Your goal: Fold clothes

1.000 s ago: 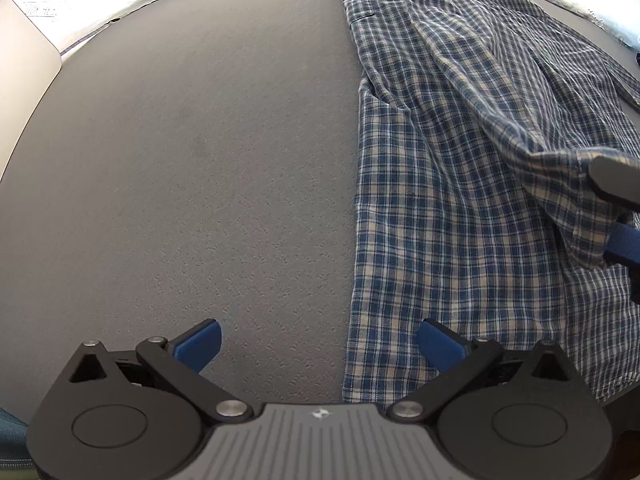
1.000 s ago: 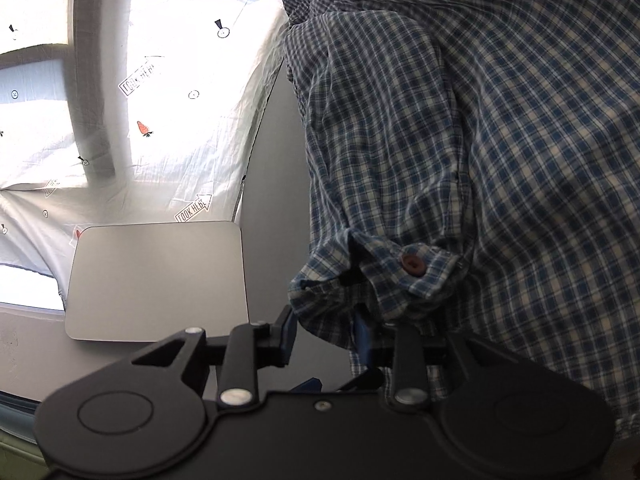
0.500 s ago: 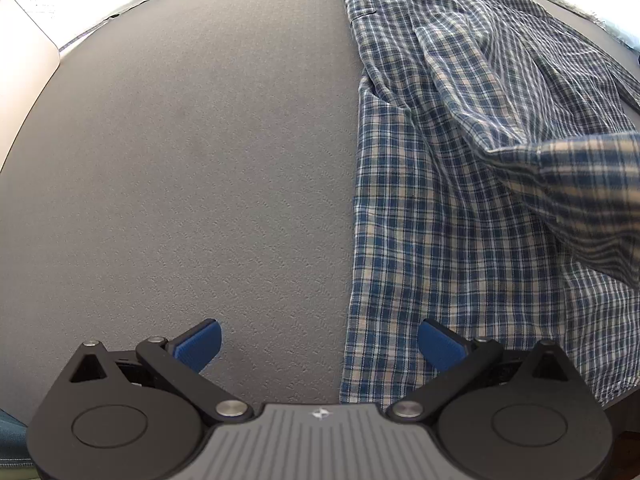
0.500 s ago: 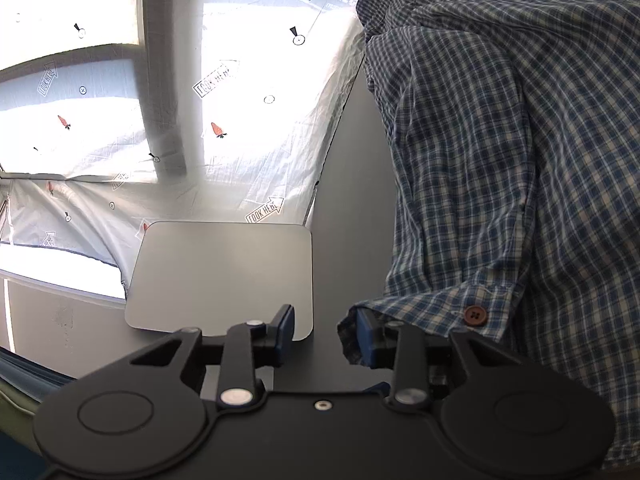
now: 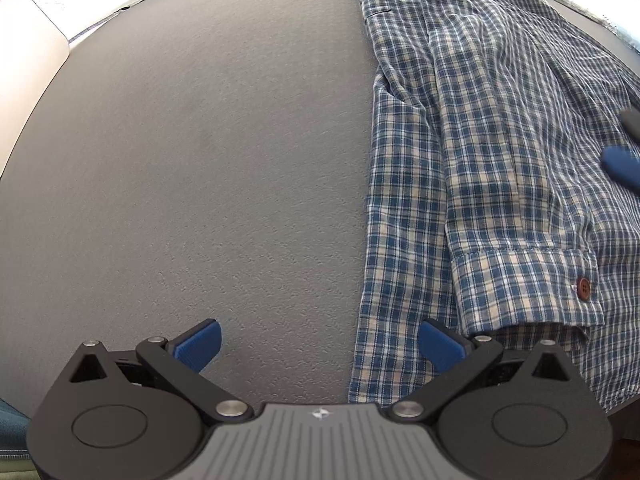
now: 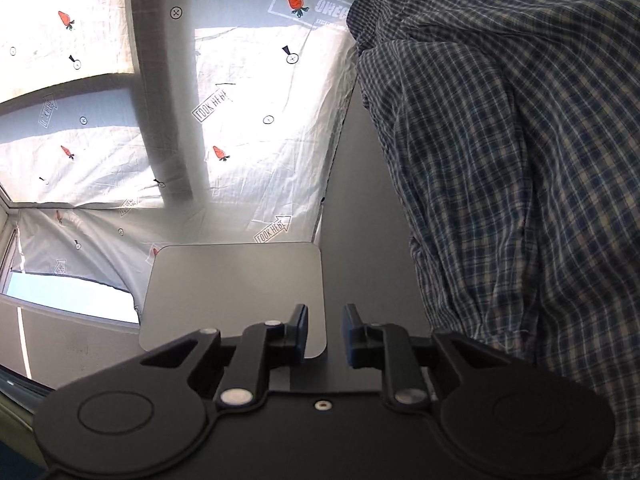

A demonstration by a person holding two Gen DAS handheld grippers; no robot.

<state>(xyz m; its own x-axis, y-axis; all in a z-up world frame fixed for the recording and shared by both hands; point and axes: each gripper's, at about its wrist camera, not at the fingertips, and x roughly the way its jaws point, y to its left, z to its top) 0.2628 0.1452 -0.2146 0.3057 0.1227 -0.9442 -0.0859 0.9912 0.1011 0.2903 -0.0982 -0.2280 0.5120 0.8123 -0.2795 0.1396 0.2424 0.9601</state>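
Released since the earlier frame, the cuff (image 5: pixel 524 284) lies flat on the plaid shirt (image 5: pixel 404 184), right of the spread left gripper (image 5: pixel 318 346). Right gripper (image 6: pixel 325 332): jaws closing, nothing between.

Backlit window (image 6: pixel 248 92) glares; shirt (image 6: pixel 520 200) shadowed; fisheye edges curve.

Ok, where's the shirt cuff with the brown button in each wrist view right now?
Left wrist: cuff lies flat low on the right, on the shirt, its brown button near the right end, just above the left gripper.
Right wrist: cuff not in view; only the sleeve fills the right side.
Shared landmark: the shirt's left edge against the grey table.
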